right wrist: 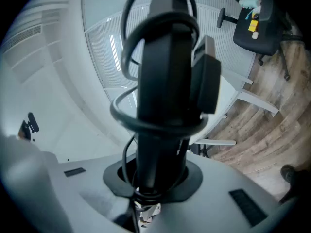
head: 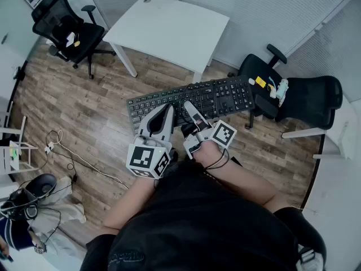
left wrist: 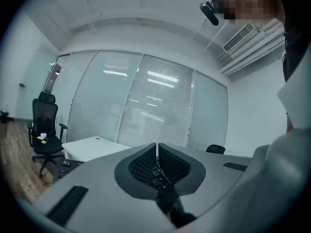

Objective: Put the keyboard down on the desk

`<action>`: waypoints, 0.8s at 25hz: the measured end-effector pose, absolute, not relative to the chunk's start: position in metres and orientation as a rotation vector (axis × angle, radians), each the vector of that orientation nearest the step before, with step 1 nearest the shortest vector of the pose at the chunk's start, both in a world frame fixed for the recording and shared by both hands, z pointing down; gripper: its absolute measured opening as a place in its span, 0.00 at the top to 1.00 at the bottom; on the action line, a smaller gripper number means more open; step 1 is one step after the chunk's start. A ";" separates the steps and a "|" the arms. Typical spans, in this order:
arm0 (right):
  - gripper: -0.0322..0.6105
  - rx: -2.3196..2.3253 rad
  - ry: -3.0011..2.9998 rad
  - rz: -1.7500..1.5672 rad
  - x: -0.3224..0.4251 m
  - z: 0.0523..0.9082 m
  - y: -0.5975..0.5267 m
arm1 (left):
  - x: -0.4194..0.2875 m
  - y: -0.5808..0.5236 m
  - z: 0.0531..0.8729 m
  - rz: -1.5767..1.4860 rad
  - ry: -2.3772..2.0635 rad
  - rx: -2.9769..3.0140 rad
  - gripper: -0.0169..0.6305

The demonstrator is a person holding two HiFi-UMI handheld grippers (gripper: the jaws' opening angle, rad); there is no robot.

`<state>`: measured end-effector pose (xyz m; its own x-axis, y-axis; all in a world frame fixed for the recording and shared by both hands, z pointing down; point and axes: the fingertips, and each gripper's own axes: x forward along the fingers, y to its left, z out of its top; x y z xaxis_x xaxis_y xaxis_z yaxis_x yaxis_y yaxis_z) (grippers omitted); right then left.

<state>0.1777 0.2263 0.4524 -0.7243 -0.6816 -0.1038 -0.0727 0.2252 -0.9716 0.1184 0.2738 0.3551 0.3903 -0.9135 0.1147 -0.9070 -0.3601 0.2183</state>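
A black keyboard (head: 208, 97) hangs in the air above the wooden floor, held along its near edge by both grippers. My left gripper (head: 166, 110) is shut on it left of the middle. In the left gripper view a few keys (left wrist: 158, 174) show pinched between the pads of the left gripper (left wrist: 157, 152). My right gripper (head: 189, 107) is shut on the same edge just beside it. In the right gripper view the keyboard (right wrist: 163, 81) stands edge-on out of the right gripper (right wrist: 155, 174), with its cable (right wrist: 126, 47) looped around it. The white desk (head: 169, 27) stands beyond the keyboard.
A black office chair (head: 67, 30) stands at the far left, and another (head: 299, 97) with small items on its seat at the right. Loose cables (head: 62, 151) and a bag lie on the floor at the left. Glass walls with blinds close off the back.
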 end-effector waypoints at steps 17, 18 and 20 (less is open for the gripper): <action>0.82 -0.705 1.911 -1.471 0.103 0.441 0.138 | 0.045 0.193 0.343 -0.023 -1.538 2.494 0.93; 0.82 -0.712 1.903 -1.472 0.096 0.441 0.132 | 0.037 0.187 0.341 -0.022 -1.531 2.500 0.93; 0.82 -0.728 1.886 -1.473 0.082 0.440 0.122 | 0.021 0.177 0.336 -0.025 -1.525 2.510 0.93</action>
